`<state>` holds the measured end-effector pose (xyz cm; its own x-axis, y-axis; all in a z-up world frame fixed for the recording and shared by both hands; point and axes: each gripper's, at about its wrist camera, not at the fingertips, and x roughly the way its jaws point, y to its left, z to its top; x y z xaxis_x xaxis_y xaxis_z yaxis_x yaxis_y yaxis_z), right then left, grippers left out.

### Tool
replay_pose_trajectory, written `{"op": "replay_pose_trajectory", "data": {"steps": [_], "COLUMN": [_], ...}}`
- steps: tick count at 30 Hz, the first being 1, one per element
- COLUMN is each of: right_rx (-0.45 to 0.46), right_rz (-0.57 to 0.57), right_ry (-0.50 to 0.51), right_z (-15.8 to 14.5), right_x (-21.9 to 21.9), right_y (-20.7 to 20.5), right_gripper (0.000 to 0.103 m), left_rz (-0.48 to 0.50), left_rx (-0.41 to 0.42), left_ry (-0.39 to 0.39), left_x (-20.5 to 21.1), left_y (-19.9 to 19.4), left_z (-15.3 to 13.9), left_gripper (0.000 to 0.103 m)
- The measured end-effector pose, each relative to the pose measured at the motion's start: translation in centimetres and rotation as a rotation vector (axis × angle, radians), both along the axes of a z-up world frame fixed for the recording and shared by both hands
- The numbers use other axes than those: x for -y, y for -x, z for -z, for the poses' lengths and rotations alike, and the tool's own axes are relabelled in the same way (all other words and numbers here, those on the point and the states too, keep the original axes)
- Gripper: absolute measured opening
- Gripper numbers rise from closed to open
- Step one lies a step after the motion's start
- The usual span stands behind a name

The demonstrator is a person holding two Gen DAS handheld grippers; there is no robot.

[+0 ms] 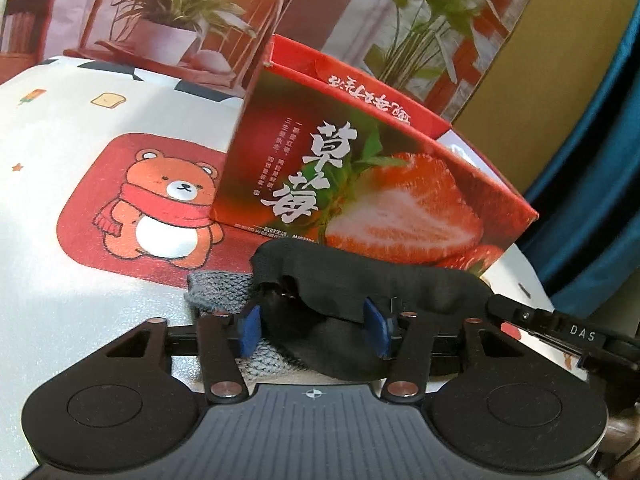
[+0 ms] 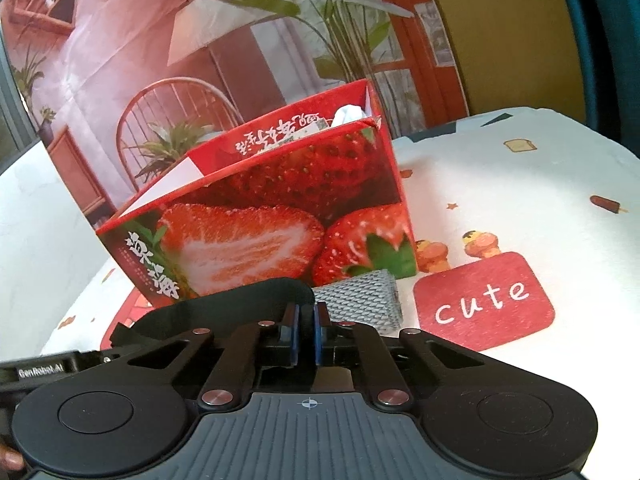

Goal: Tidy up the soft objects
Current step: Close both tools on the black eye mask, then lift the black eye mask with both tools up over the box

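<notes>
A black sock [image 1: 360, 280] lies draped in front of the red strawberry box [image 1: 380, 196], partly over a grey knitted sock [image 1: 218, 290]. My left gripper [image 1: 314, 330] is open, its blue pads either side of the black sock's near end. My right gripper [image 2: 306, 334] is shut on the black sock [image 2: 240, 304], pinching its edge between the blue pads. The grey knitted sock [image 2: 360, 298] lies just right of it, against the strawberry box [image 2: 272, 216]. White soft items show inside the open box.
The table [image 1: 60, 200] has a white cloth with a bear print and a red "cute" patch [image 2: 484, 302]. A printed backdrop with plants stands behind the box. The right gripper's body [image 1: 560, 328] reaches in at the lower right of the left wrist view.
</notes>
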<state>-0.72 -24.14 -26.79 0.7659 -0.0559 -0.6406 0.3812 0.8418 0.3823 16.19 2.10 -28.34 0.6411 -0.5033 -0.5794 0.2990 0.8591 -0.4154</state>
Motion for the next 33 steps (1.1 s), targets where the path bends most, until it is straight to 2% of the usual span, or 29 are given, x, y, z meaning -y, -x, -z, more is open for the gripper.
{"op": "replay_pose_trajectory", "data": {"steps": [3, 5, 7, 15, 22, 28, 33], "right_rx": [0.009, 0.016, 0.024, 0.086, 0.180, 0.272, 0.317], "right_rz": [-0.003, -0.003, -0.002, -0.020, -0.016, -0.019, -0.031], "right_ry": [0.005, 0.005, 0.002, 0.011, 0.031, 0.053, 0.093], "right_z": [-0.3, -0.4, -0.6, -2.2, -5.2, -8.5, -10.9], "right_x": [-0.1, -0.1, 0.0, -0.3, 0.2, 1.2, 2.6], "right_y": [0.0, 0.1, 0.1, 0.4, 0.7, -0.3, -2.9], "right_gripper": [0.006, 0.006, 0.006, 0.004, 0.004, 0.004, 0.004], "left_rz": [-0.005, -0.011, -0.008, 0.019, 0.033, 0.021, 0.001], "left_rx": [0.020, 0.038, 0.059, 0.216, 0.360, 0.461, 0.521], "left_ry": [-0.030, -0.062, -0.064, -0.112, -0.115, -0.083, -0.078], "left_x": [0.2, 0.5, 0.5, 1.6, 1.4, 1.5, 2.7], "left_y": [0.3, 0.4, 0.6, 2.6, 4.1, 3.5, 1.5], "left_z": [-0.5, -0.8, -1.2, -4.5, -8.9, -12.3, -14.3], "left_gripper": [0.035, 0.016, 0.011, 0.009, 0.009, 0.009, 0.009]}}
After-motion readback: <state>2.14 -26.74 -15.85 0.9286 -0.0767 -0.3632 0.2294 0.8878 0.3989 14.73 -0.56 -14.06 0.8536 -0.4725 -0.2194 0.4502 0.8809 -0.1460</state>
